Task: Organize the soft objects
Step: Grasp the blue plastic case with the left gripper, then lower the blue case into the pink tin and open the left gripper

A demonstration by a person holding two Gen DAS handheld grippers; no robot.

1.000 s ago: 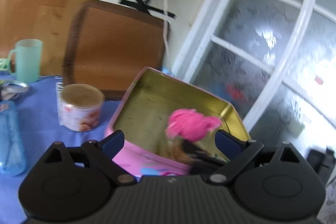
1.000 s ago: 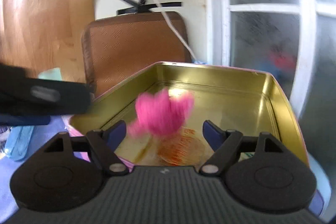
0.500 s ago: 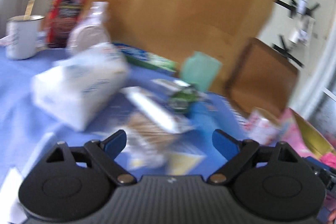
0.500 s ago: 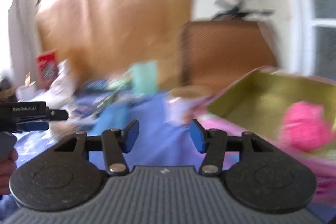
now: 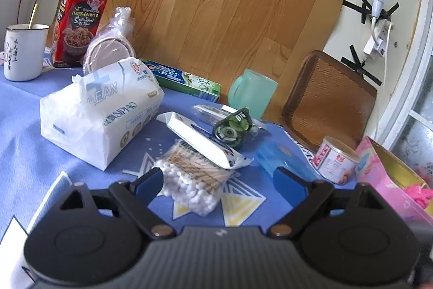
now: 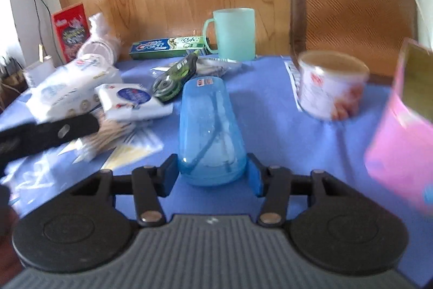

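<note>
Both grippers have swung away from the pink tin (image 5: 379, 169), which a second ago filled both views with the pink soft toy (image 5: 418, 194) dropping into it. The toy now lies inside the tin at the far right edge of the blue tablecloth (image 5: 24, 132). The left gripper (image 5: 219, 178) hangs spread wide over a bag of cotton swabs (image 5: 189, 175), gripping nothing. The right gripper (image 6: 212, 172) has just been closing; its jaws flank the base of a blue plastic case (image 6: 209, 123) lying on the cloth, though whether the pads press it cannot be told.
</note>
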